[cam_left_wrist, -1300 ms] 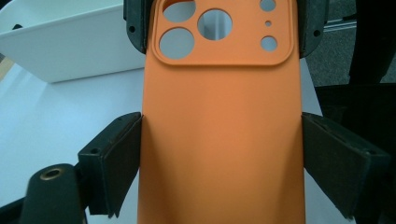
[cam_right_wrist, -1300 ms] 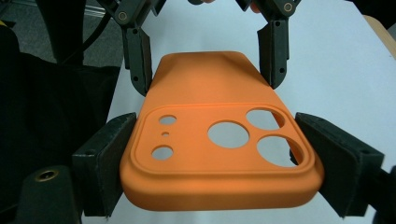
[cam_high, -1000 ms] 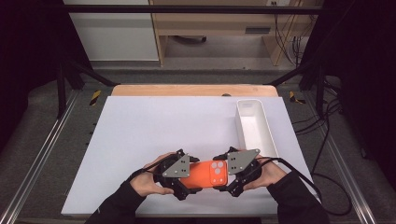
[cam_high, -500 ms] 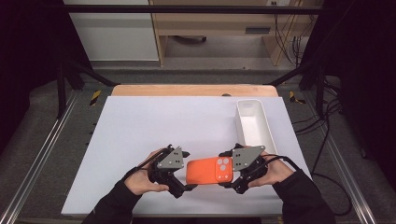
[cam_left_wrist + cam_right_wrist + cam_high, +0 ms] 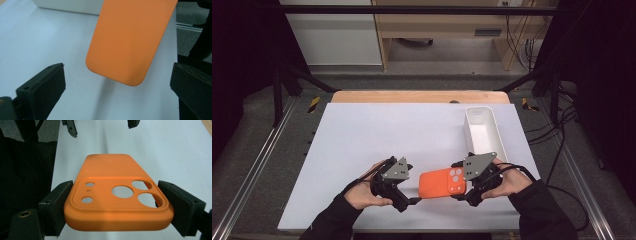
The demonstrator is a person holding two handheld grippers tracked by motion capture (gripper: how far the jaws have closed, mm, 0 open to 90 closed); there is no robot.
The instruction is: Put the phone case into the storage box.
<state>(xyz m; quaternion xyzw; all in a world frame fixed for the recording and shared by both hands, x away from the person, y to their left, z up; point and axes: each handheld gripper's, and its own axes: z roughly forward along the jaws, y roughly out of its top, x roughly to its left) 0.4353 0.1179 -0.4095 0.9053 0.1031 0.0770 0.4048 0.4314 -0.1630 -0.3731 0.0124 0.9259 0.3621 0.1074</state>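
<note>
An orange phone case (image 5: 439, 184) with camera cut-outs hangs a little above the white table mat (image 5: 377, 135), near its front edge. My right gripper (image 5: 464, 192) is shut on the camera end of the case (image 5: 112, 202), one pad (image 5: 58, 205) against each long side. My left gripper (image 5: 409, 200) is open just left of the case. In the left gripper view the plain rounded end of the case (image 5: 130, 40) floats ahead of the wide-apart pads (image 5: 41, 90), touching neither, and casts a shadow on the mat.
A long white tray (image 5: 484, 132) stands empty at the right side of the mat, just behind my right hand. A wooden strip (image 5: 417, 96) runs along the table's far edge. Metal rails (image 5: 257, 165) and cables flank the table.
A second ago both grippers held the case. The left gripper has let go, opened and drawn back to the left; the right gripper keeps the case and has lifted it slightly.
</note>
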